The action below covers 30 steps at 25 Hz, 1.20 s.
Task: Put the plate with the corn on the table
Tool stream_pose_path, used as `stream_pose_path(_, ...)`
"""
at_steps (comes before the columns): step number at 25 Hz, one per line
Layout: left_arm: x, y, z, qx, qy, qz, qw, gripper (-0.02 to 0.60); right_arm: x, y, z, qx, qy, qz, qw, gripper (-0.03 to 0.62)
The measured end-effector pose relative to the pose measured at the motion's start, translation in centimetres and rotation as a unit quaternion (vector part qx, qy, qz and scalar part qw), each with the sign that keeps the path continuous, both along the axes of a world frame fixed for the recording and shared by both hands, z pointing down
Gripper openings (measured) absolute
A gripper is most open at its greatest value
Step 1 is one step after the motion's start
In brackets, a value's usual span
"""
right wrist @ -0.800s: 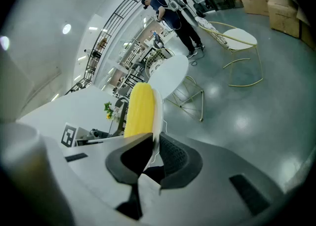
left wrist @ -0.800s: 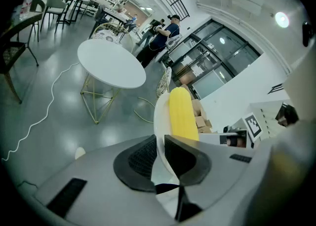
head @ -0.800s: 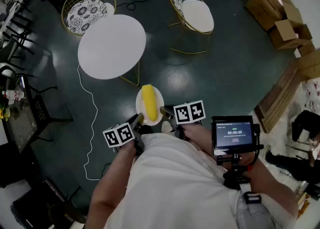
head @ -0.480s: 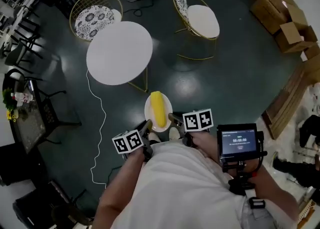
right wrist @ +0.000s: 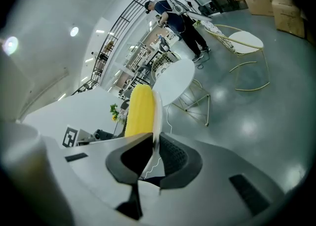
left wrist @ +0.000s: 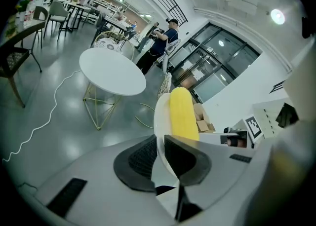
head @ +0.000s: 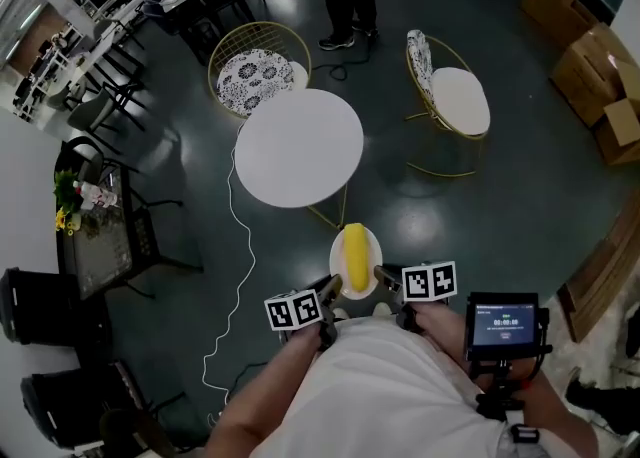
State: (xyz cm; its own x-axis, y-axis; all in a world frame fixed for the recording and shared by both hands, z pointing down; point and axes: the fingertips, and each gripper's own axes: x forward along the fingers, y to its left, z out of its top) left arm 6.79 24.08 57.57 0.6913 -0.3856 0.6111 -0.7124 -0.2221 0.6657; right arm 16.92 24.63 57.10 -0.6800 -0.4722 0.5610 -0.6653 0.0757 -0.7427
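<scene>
Left gripper [head: 327,289] and right gripper [head: 383,274] both clamping plate [head: 355,262] rim, carrying corn [head: 353,252]; table [head: 298,147] ahead, apart; next needing level approach, then lowering.

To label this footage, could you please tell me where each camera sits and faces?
Head view: on the head, facing steeply down at plate, corn, table; torso, arms show.
Left gripper view: on left gripper, facing the table; jaws clamp the plate rim.
Right gripper view: on right gripper, likewise.
All share plate, corn, table.
</scene>
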Motion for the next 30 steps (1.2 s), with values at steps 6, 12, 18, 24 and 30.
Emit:
stream_pose_path(6,0.1,0.3,-0.6,0.004,-0.004,-0.002,1.0000,0.057,0.1,0.1,-0.3,-0.003,-0.010,0.003,1.000,0.049)
stream_pose_path(12,0.1,1.3,-0.3,0.006,-0.005,-0.009,0.9999,0.057,0.1,0.9,-0.2,0.002,-0.006,-0.005,1.000,0.049)
stream_pose_path(18,-0.2,2.5,-0.4,0.003,0.000,-0.022,0.9997,0.057,-0.2,2.0,-0.6,0.006,-0.006,-0.017,1.000,0.049)
stream_pose_path(24,-1.2,3.8,-0.7,0.005,-0.001,-0.042,0.9991,0.057,-1.2,2.8,-0.8,0.009,-0.010,-0.034,0.999,0.049)
stream_pose_path(30,-3.7,5.2,-1.1,0.006,-0.008,-0.076,0.9970,0.057,-3.7,3.5,-0.9,0.008,-0.019,-0.064,0.998,0.049)
